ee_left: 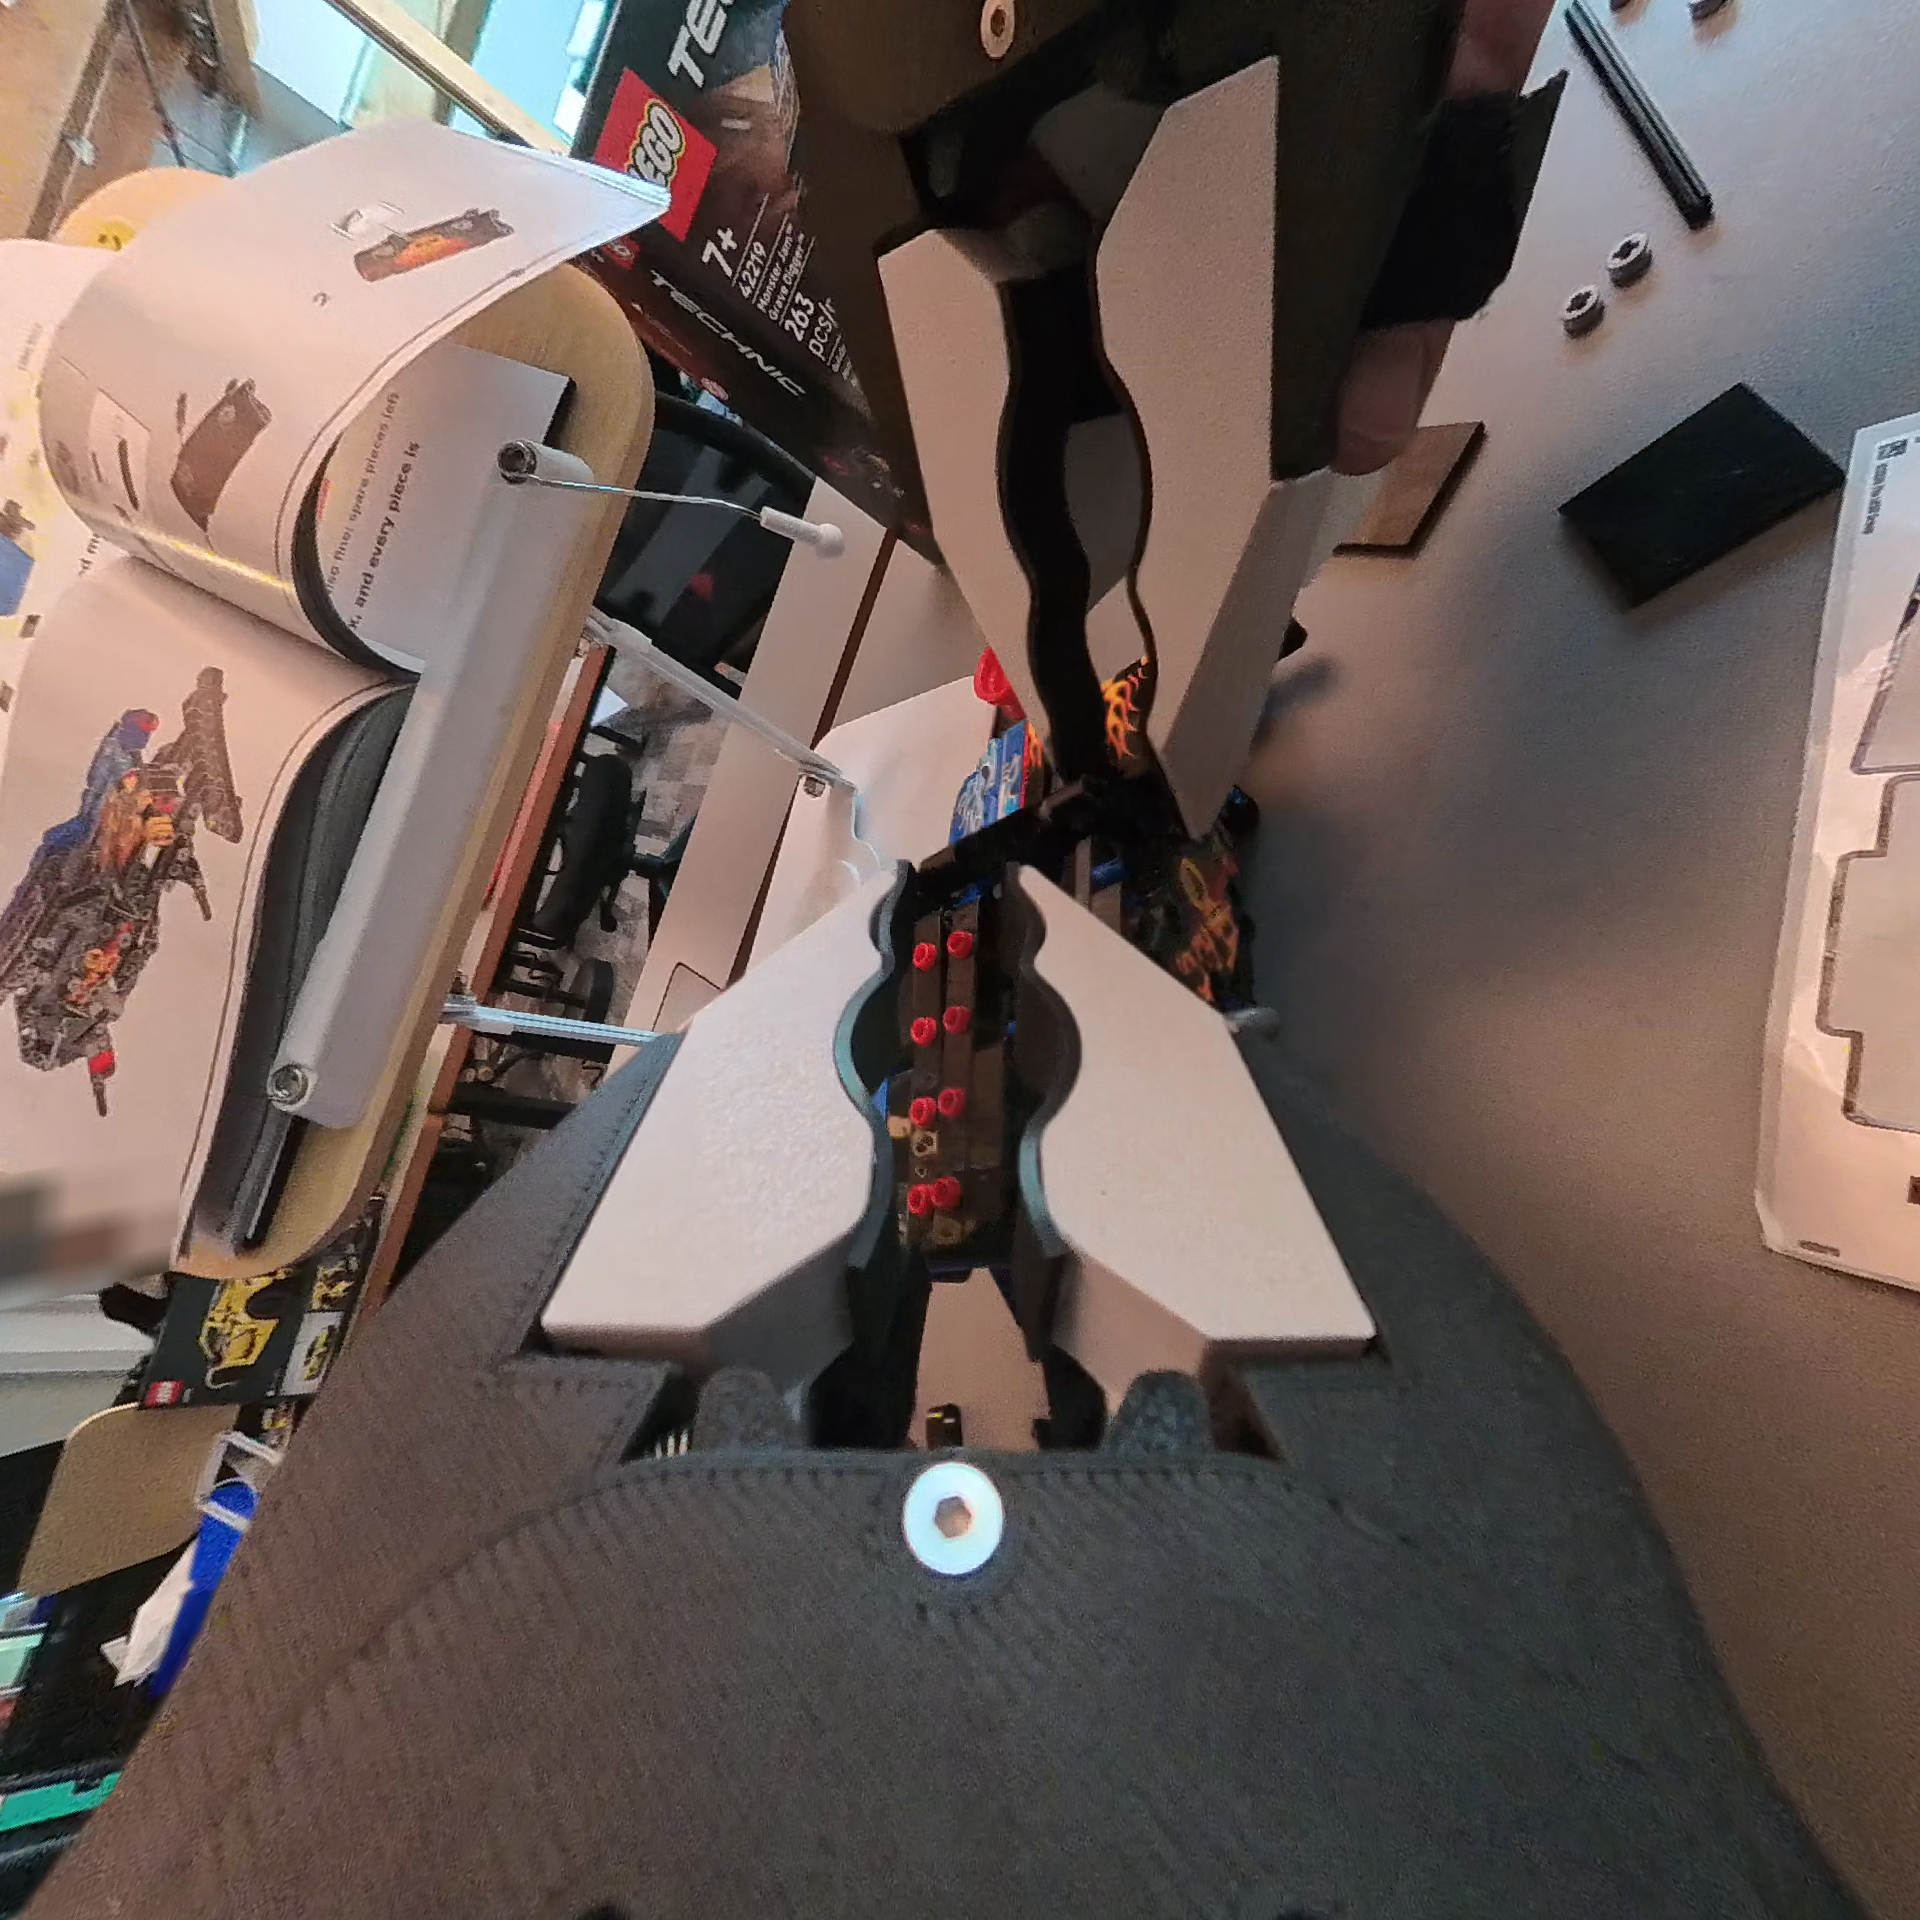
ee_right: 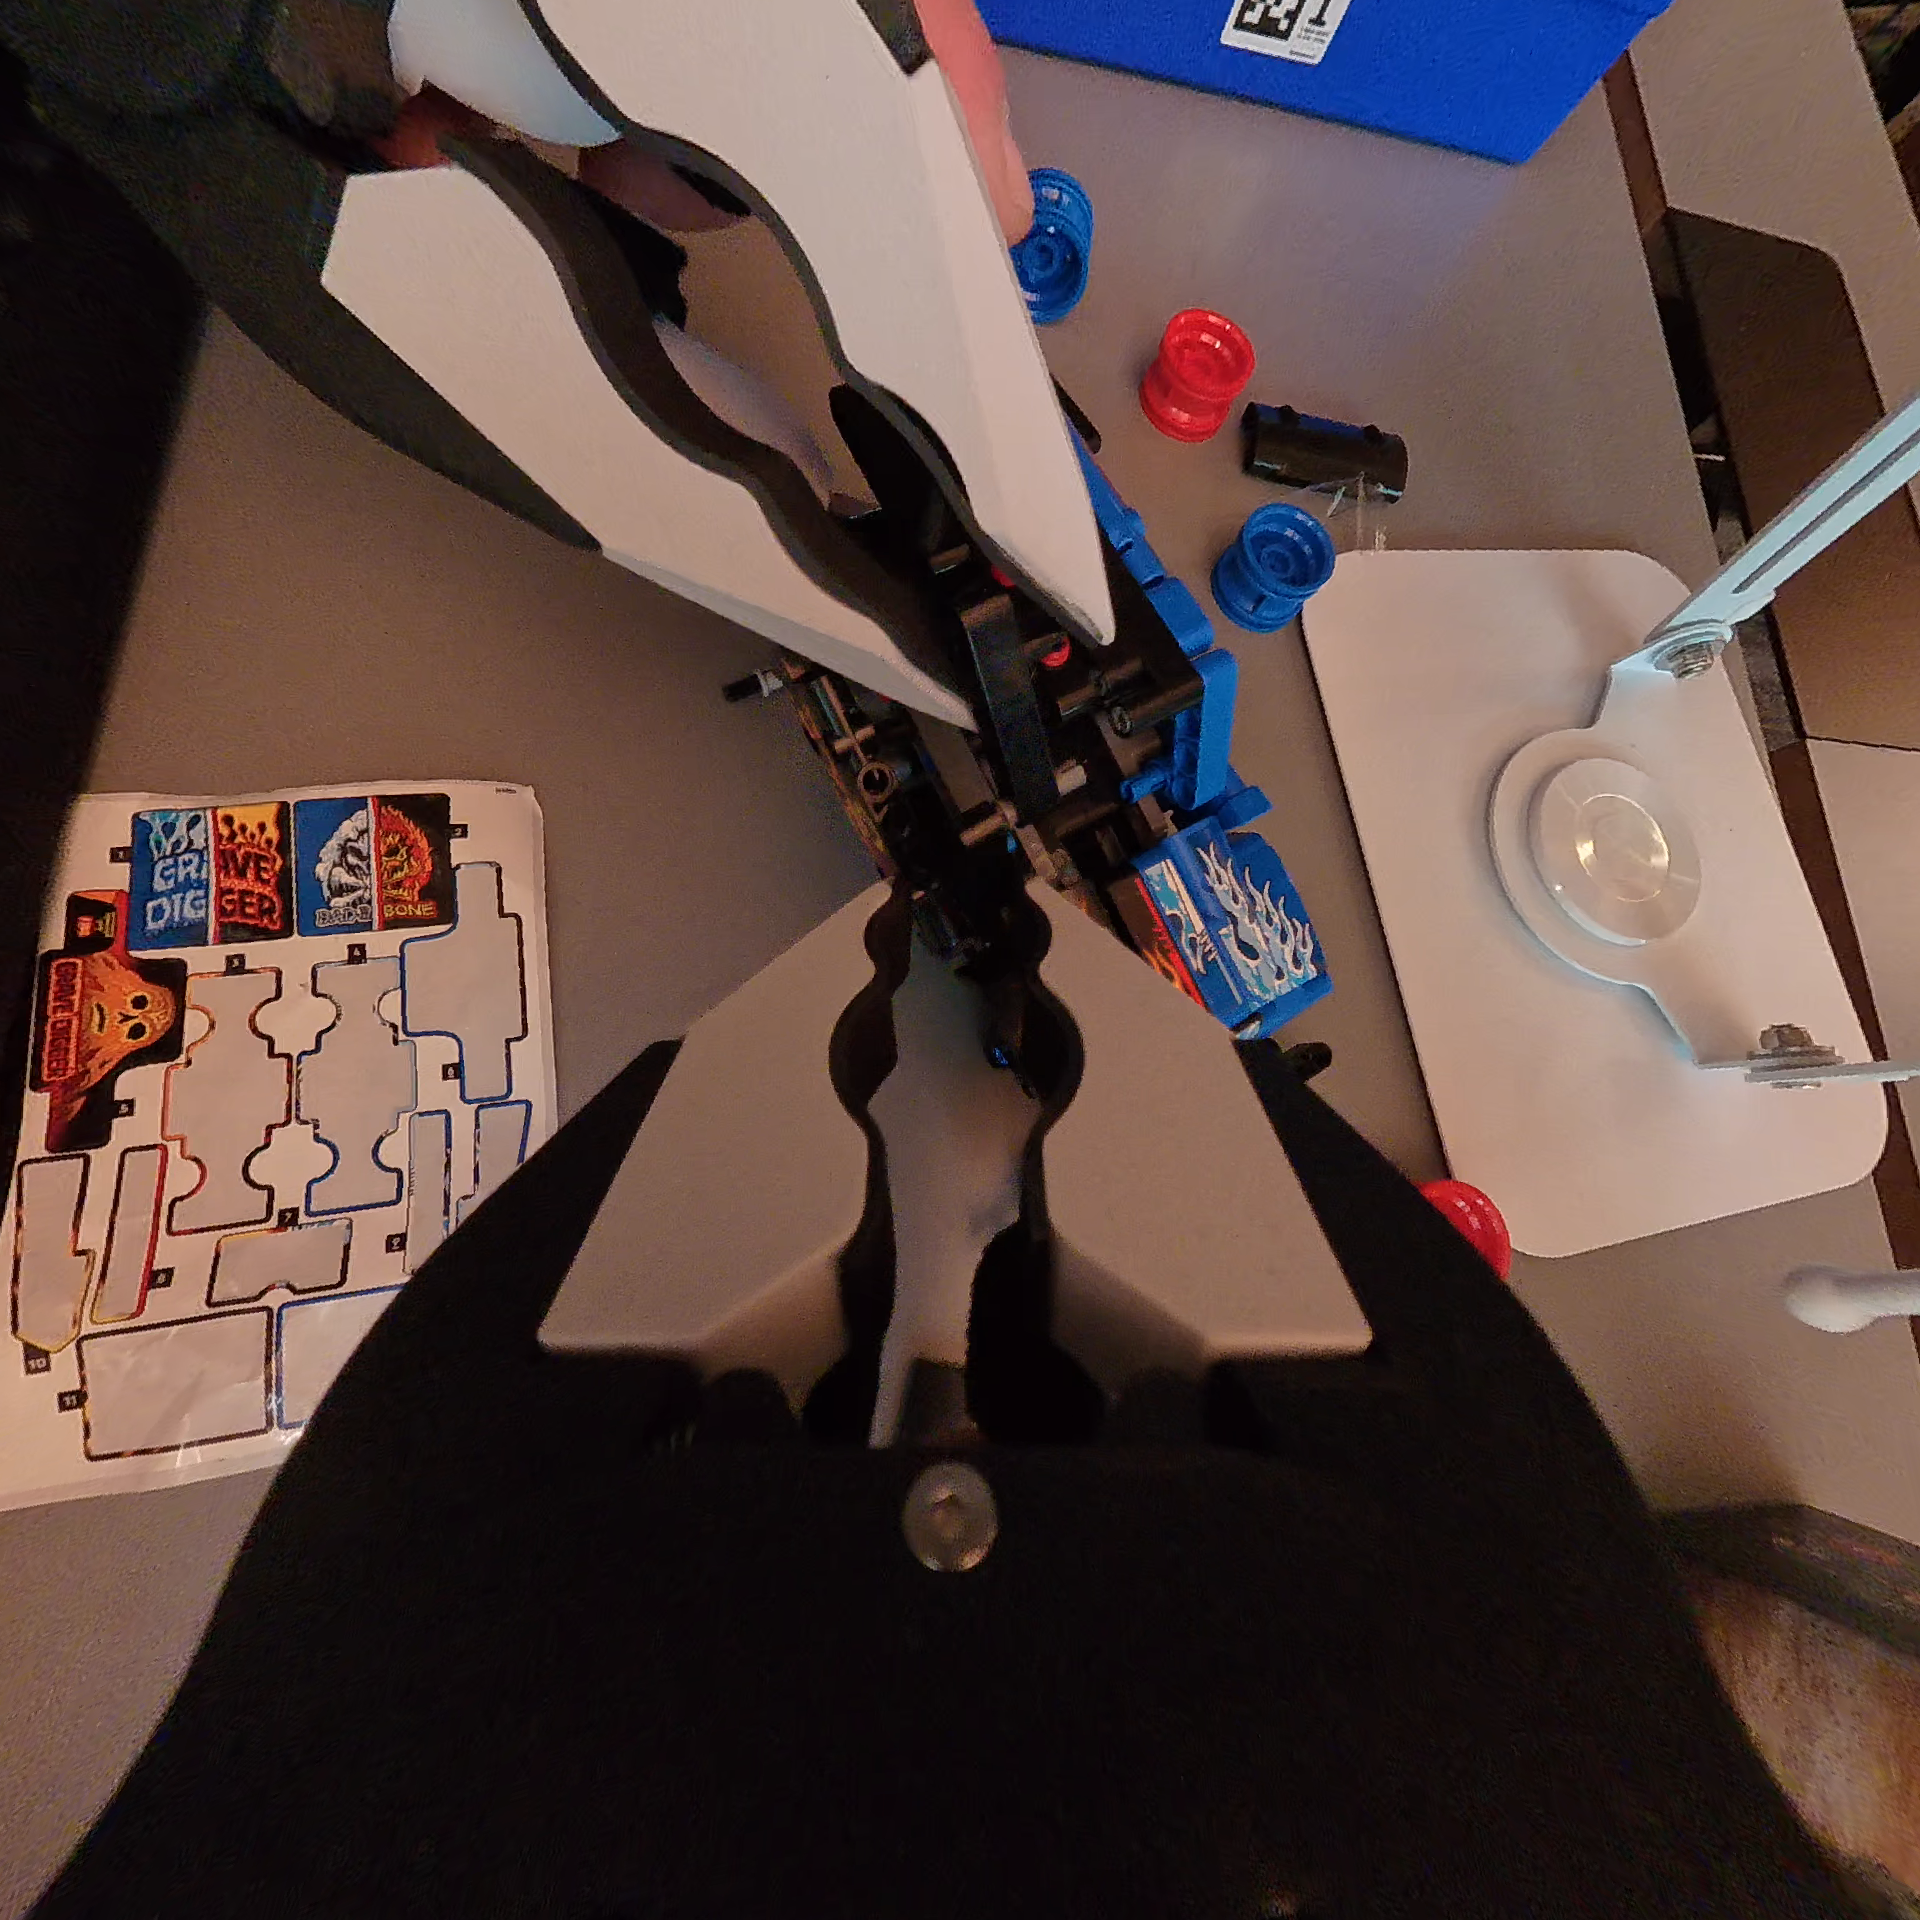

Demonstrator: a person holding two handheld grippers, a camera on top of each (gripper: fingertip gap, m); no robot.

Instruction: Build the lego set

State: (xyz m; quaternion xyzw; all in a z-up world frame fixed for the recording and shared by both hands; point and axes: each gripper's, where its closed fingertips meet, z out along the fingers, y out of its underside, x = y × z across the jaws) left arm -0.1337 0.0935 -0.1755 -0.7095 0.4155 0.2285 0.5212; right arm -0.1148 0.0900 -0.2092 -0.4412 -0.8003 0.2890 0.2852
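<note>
The partly built Lego truck model [ee_right: 1174, 717] is black and blue with flame stickers, and is held between both grippers just above the grey table. In the left wrist view its black beams with red pins [ee_left: 945, 1039] sit between my left gripper's fingers. My left gripper [ee_left: 961, 883] is shut on that side of the model; it enters the right wrist view [ee_right: 1034, 675] from the upper left. My right gripper [ee_right: 961, 904] is shut on the model's other end by its fingertips, and it reaches down from the top in the left wrist view [ee_left: 1117, 774].
Two blue wheel hubs [ee_right: 1273, 566], red hubs [ee_right: 1195, 374] and a black cylinder piece [ee_right: 1325, 457] lie beyond the model. A sticker sheet [ee_right: 281, 1122] lies left, a white stand base [ee_right: 1558, 1039] right. An instruction booklet on a holder [ee_left: 156, 831] and the Lego box [ee_left: 727, 260] stand nearby. The grippers' ends are close to 4 cm from one another. The black cylinder piece [ee_right: 1325, 457] is about equally far from each gripper, around 20 cm.
</note>
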